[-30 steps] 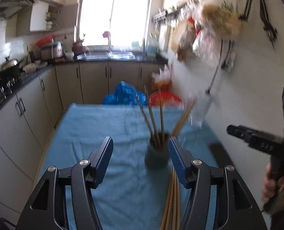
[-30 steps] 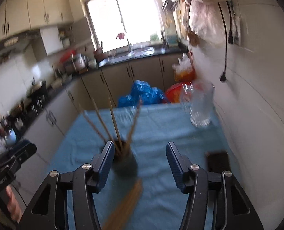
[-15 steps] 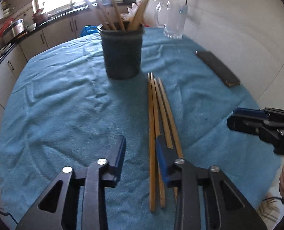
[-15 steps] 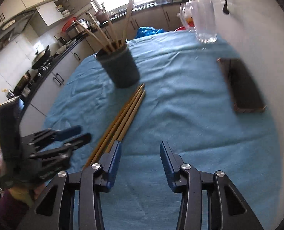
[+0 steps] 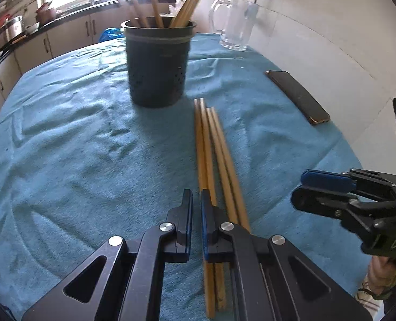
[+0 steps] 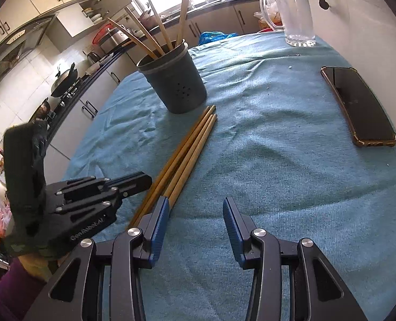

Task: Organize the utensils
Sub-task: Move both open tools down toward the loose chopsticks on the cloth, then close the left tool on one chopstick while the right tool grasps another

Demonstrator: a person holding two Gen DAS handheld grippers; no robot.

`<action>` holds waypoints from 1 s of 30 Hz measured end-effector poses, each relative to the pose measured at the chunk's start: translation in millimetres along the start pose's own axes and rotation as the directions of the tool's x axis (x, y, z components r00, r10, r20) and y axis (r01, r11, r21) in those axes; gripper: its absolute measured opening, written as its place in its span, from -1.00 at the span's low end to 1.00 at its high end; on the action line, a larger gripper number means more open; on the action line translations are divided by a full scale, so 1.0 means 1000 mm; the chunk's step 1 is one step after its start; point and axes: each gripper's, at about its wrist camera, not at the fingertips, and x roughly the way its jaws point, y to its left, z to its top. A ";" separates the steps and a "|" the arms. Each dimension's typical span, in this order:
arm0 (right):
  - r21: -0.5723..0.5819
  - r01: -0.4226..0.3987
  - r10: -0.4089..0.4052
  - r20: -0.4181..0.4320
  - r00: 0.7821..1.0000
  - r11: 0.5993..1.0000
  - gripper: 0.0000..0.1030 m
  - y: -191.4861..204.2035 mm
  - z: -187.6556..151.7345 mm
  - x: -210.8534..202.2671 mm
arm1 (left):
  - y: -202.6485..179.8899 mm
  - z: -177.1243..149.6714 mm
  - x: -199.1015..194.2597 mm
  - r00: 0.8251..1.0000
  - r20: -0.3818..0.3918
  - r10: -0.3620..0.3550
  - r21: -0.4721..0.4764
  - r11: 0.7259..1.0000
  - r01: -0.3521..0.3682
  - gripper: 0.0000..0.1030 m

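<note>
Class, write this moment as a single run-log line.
left gripper: nearly shut, empty, beside loose chopsticks | right gripper: open, empty | holder: upright, partly filled | phone: untouched

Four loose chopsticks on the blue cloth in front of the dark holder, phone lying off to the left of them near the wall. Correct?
Not quite: the phone lies to the right of the loose chopsticks, near the wall, as the right wrist view shows. The rest holds: four chopsticks on the blue cloth in front of the dark holder.

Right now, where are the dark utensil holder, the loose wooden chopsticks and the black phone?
dark utensil holder (image 5: 156,64), left wrist view, front wall
loose wooden chopsticks (image 6: 190,144), right wrist view, mid-shafts
black phone (image 6: 358,104), right wrist view, screen
</note>
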 end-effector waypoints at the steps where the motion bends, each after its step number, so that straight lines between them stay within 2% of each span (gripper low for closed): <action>1: 0.002 0.002 -0.002 0.000 1.000 1.000 -0.11 0.000 0.000 0.001 | -0.002 0.000 0.003 1.000 -0.008 0.004 0.010 1.000 -0.004 -0.89; 6: 0.018 0.000 0.000 -0.018 1.000 1.000 -0.11 -0.003 -0.003 0.010 | -0.015 0.005 0.008 0.998 0.000 0.067 0.056 0.996 -0.067 -0.90; 13: 0.018 0.004 -0.004 -0.027 1.000 1.000 -0.11 -0.002 -0.004 0.016 | -0.020 0.013 0.021 0.995 -0.020 0.097 0.060 0.994 -0.096 -0.87; 19: -0.017 0.010 -0.010 -0.046 0.999 1.000 -0.11 0.009 -0.004 0.023 | 0.003 0.010 0.013 0.992 -0.057 0.111 -0.050 0.992 -0.113 -0.87; 25: -0.125 0.054 -0.061 -0.058 0.996 0.991 -0.11 0.035 -0.009 0.036 | 0.038 -0.016 -0.012 0.992 -0.078 0.098 -0.180 0.977 -0.111 -0.87; 27: -0.160 0.116 -0.125 -0.045 0.991 0.980 -0.19 0.044 -0.011 0.042 | 0.044 -0.022 -0.017 0.993 -0.077 0.086 -0.206 0.973 -0.100 -0.87; 30: -0.183 0.204 -0.215 -0.042 0.976 0.962 -0.49 0.051 -0.010 0.045 | 0.046 -0.024 -0.017 0.994 -0.074 0.082 -0.219 0.971 -0.096 -0.87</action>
